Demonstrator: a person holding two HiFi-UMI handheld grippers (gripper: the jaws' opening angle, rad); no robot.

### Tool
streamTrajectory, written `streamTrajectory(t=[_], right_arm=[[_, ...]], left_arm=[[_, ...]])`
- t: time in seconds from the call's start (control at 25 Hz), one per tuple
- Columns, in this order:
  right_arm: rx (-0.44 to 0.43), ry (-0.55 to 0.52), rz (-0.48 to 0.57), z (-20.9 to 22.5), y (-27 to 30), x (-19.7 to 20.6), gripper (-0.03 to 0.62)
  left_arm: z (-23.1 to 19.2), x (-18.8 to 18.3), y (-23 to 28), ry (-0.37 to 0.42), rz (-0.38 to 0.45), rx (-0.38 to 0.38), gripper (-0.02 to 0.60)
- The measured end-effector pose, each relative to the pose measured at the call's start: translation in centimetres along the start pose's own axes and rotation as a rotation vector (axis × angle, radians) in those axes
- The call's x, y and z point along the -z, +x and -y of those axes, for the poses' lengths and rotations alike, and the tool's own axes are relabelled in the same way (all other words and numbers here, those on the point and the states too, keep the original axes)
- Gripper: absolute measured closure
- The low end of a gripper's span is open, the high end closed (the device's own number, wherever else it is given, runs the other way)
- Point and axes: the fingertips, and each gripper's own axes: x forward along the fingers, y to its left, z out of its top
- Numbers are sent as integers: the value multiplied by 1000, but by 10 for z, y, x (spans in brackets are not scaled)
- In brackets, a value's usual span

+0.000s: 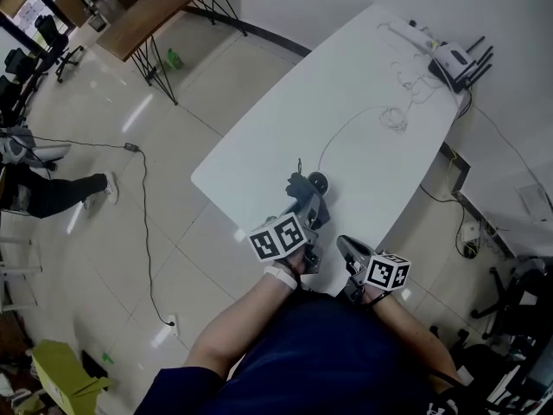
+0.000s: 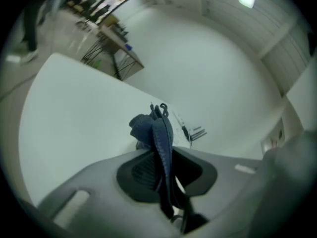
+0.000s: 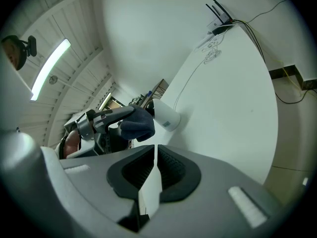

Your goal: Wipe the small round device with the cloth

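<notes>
So the white table (image 1: 259,137) runs diagonally away from the person, and most of its top is bare, so there's loads of room up the middle. The only clutter is a thin cable (image 1: 393,118) looping across the far half and a router (image 1: 454,59) parked at the far end by the wall. The small round device (image 1: 318,181) sits way down at the near end, close to the edge where the person stands, so there's not much table on that side of it. The left gripper (image 1: 309,204) has its jaws partly closed and clamped on a dark blue cloth (image 1: 299,185). In the left gripper view the cloth (image 2: 159,133) stands up as a folded wad between the pads and bunches out past the tips. From the right gripper view that wad (image 3: 136,124) hangs just beside the white device (image 3: 166,117), on the side toward the left gripper (image 3: 106,118). I honestly can't tell if it's touching. The right gripper (image 1: 346,247) sits at the near edge, off to the device's right and apart from it. Its jaws (image 3: 154,155) are pretty much together with only a thin slit, nothing in them. Open tiled floor (image 1: 130,232) all around the table.
</notes>
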Motion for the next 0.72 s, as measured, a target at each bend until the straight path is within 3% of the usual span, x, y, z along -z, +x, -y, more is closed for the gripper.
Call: streamTrajectory(t=[0.08, 0.16, 0.28, 0.36, 0.52, 0.72], right_arm=[[-2, -2, 0, -1, 1, 1, 568], [-1, 0, 0, 0, 1, 1, 568], [7, 7, 6, 1, 0, 1, 568], [9, 12, 16, 2, -1, -1, 568], [17, 35, 62, 6, -7, -13, 568], [43, 61, 112, 18, -16, -26, 568]], left_arm=[[15, -2, 0, 258, -33, -8, 512], [28, 5, 5, 460, -76, 10, 512], [38, 21, 13, 603, -145, 49, 512], [44, 29, 14, 631, -180, 94, 512], [56, 37, 4, 570, -237, 206, 512], [31, 30, -10, 526, -273, 212, 512]])
